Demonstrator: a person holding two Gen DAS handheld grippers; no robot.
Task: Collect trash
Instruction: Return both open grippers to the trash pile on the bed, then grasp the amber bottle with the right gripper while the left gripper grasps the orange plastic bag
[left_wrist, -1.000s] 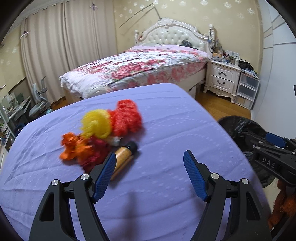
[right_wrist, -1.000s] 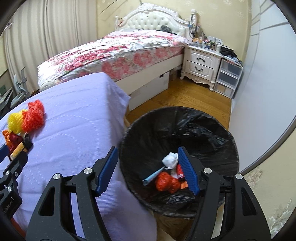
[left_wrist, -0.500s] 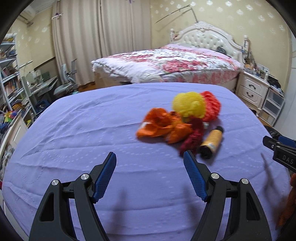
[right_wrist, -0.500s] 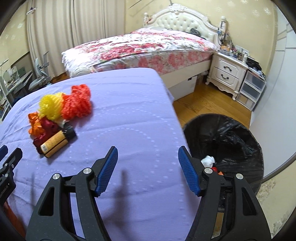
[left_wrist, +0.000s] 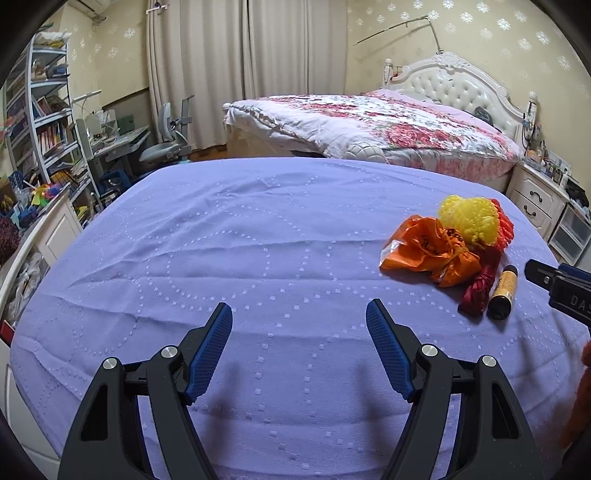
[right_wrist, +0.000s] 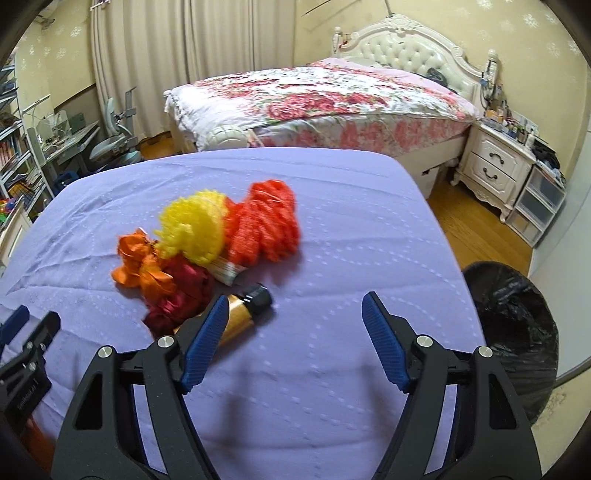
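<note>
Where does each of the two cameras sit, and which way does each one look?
Left wrist: on the left gripper, looking down across the purple cloth toward the bookshelf and the bed; its open jaws show, and the right gripper's tip at the right edge.
Right wrist: on the right gripper, facing the trash pile, with the bin at right; its jaws, just opening, are empty.
Shared: cloth, pile, bed.

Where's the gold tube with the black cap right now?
The gold tube lies on the purple cloth, nearest the viewer in the trash pile, beside the dark red wrapper. In the right wrist view, part of it is behind the right gripper's left finger.
</note>
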